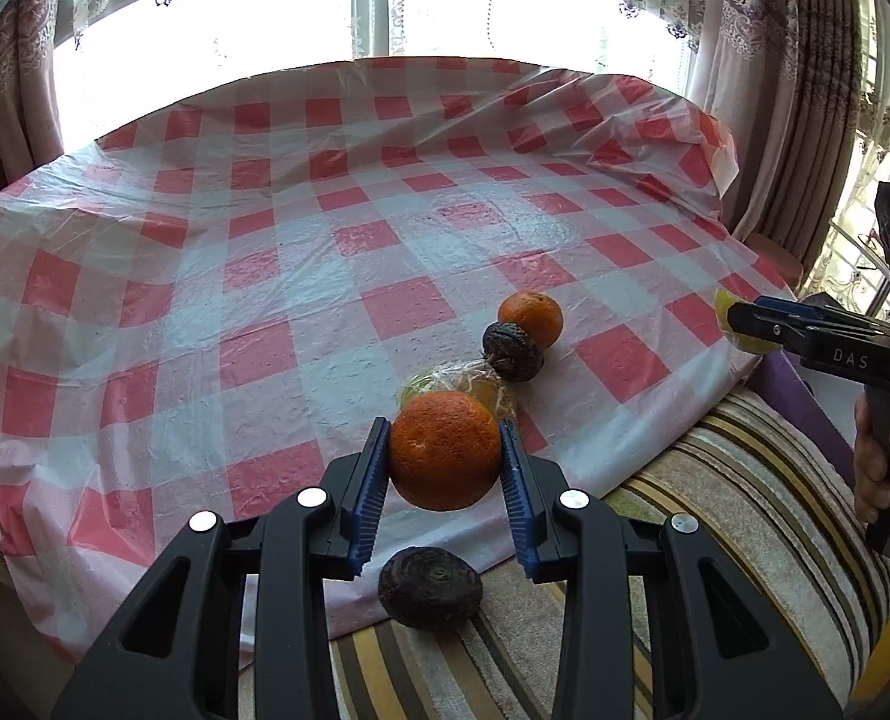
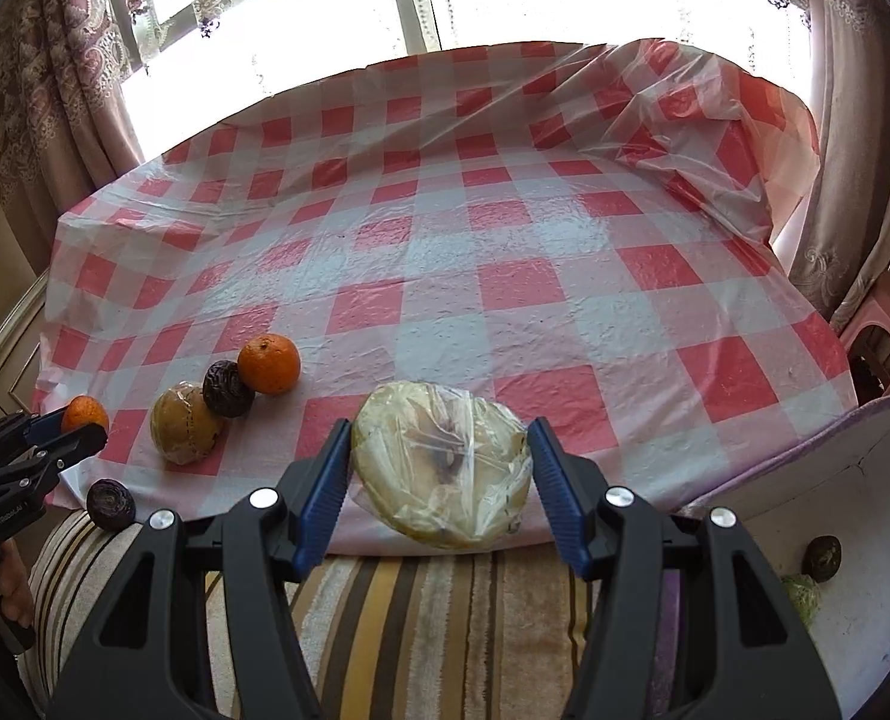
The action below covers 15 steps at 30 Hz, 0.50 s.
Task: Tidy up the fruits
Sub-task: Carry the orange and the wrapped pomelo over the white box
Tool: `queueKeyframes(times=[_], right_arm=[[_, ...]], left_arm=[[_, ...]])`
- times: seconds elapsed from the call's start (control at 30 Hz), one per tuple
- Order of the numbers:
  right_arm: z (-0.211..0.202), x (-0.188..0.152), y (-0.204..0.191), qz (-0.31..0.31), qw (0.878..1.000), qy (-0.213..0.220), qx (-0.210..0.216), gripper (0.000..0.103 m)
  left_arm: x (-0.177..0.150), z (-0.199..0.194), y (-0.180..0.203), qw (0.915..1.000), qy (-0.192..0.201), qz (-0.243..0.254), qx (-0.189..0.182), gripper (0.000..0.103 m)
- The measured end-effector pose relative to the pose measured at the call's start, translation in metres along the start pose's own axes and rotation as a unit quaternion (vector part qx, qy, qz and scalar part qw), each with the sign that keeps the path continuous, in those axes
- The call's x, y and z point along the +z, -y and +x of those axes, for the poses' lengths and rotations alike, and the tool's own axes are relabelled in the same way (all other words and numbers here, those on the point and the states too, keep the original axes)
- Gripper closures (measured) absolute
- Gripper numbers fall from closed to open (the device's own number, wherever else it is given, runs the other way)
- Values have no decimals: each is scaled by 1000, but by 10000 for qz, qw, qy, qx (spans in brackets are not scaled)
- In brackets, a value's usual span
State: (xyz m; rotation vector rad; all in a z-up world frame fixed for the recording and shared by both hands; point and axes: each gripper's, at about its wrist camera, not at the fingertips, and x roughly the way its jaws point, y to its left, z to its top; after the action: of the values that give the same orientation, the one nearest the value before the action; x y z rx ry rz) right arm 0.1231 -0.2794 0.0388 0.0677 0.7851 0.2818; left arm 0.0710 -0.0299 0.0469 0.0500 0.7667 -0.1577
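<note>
Left gripper [image 1: 445,450]: fingers clamped on orange [image 1: 445,450], held clear above near edge of worktop [image 1: 145,276].

Row of fruit lies ahead of left fingers, slanting away to right: wrapped fruit [image 1: 475,384] just beyond held orange, then dark fruit [image 1: 512,351], then small orange [image 1: 530,318], each touching next. Second dark fruit [image 1: 430,588] sits below fingers on striped cloth [image 1: 715,510], off worktop.

Right gripper [image 2: 439,465]: fingers clamped on bagged fruit [image 2: 439,465], carried above near edge, well right of row. Left gripper judged nearer to row.
</note>
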Motion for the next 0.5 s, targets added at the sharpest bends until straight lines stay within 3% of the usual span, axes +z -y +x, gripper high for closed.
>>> queueKeyframes(times=[0.5], right_arm=[[-34, -17, 95, 645, 9956, 117, -663, 44]], left_arm=[[32, 29, 112, 9930, -109, 913, -735, 69]])
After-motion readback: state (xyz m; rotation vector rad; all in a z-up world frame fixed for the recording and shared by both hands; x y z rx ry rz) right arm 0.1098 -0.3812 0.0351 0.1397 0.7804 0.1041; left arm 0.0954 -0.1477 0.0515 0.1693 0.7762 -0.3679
